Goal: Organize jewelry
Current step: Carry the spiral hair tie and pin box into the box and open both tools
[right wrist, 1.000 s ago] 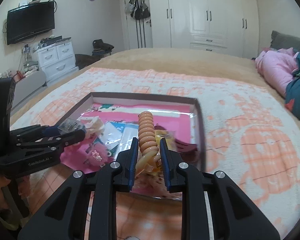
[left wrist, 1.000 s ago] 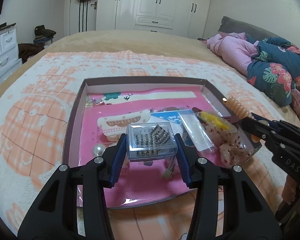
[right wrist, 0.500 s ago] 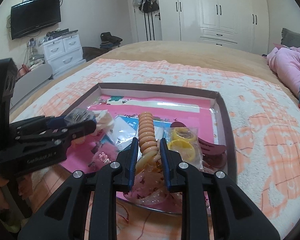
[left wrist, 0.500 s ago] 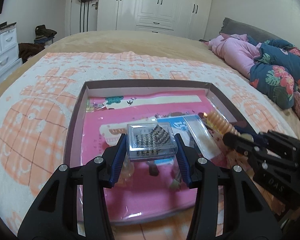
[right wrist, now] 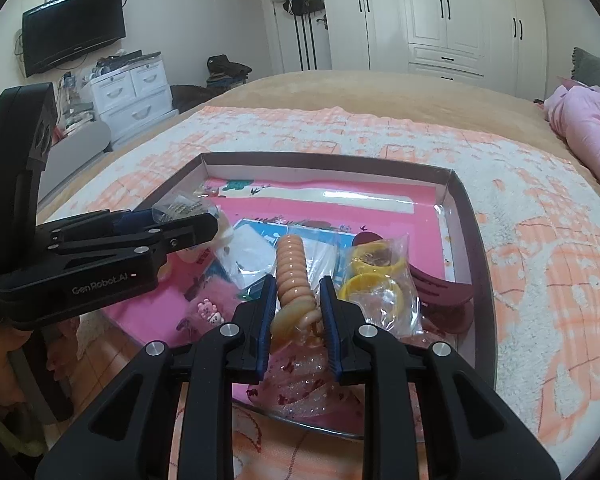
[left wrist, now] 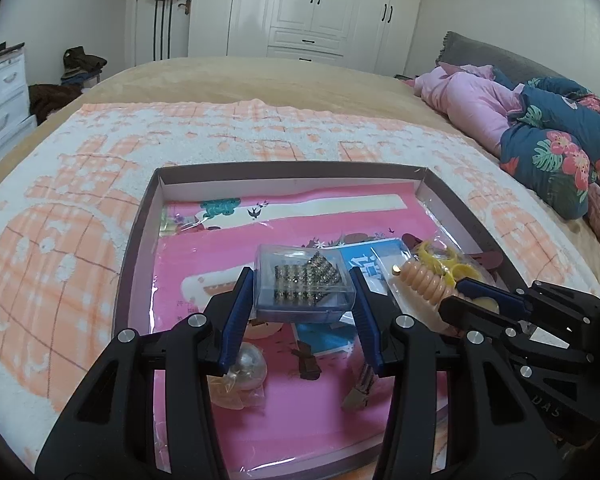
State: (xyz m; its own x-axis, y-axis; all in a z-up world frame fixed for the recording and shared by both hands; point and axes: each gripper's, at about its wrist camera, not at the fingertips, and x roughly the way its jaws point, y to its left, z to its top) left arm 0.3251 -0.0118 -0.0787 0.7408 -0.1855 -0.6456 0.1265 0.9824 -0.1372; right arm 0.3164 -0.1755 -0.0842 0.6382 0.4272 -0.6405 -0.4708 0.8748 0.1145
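A shallow brown-rimmed box with a pink lining lies on the bed and holds several bagged jewelry pieces. My left gripper is shut on a clear plastic case of rhinestone pieces and holds it above the box's middle. My right gripper is shut on a peach spiral hair tie over the box's right part; it also shows in the left wrist view. The left gripper appears at the left of the right wrist view.
In the box lie a bag of yellow rings, a dark red hair claw, a pearl ball, a pink fuzzy clip and blue-white cards. The box rim stands up all round. Pink and floral bedding lies at the right.
Both grippers moved forward over the box with their loads still held. The right gripper with the hair tie came in closer beside the left one.
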